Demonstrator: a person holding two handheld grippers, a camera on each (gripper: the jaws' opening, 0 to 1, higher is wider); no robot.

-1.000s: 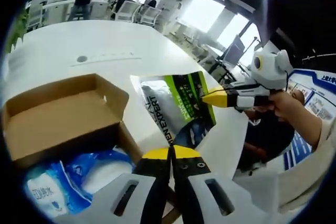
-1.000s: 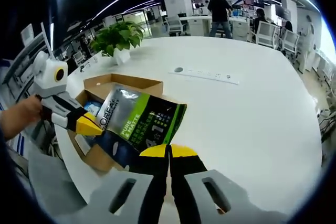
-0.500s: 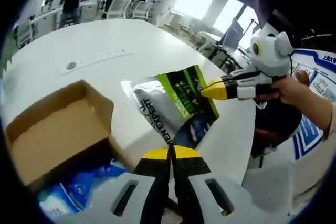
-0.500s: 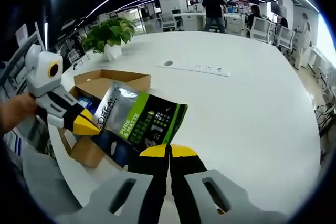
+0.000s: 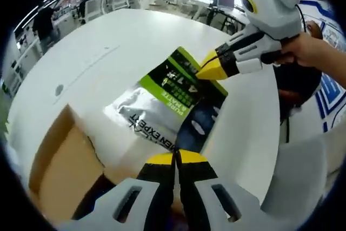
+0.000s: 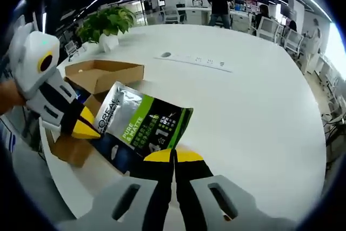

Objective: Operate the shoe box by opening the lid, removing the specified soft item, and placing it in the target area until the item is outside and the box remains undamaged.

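A soft pouch (image 5: 167,101), silver, green and dark blue with printed lettering, hangs over the white table between both grippers. My left gripper (image 5: 175,158) is shut on its dark blue end. The right gripper (image 5: 212,68) comes in from the right, held by a hand, and is shut on the pouch's green corner. In the right gripper view the pouch (image 6: 141,123) spreads ahead of my right gripper (image 6: 174,156), and the left gripper (image 6: 86,128) pinches its left edge. The open cardboard shoe box (image 6: 102,74) sits behind the pouch at the table's near edge; the same shoe box (image 5: 59,171) is at lower left.
The white table (image 6: 243,96) stretches wide to the right and far side. A power strip (image 6: 197,60) lies in its middle and a potted plant (image 6: 105,22) stands at the far left. People and chairs are far behind. The table edge runs close to the box.
The pouch, held by both grippers, has moved off the box and out over the table. The box now sits further left and behind it. Both grippers stay shut.
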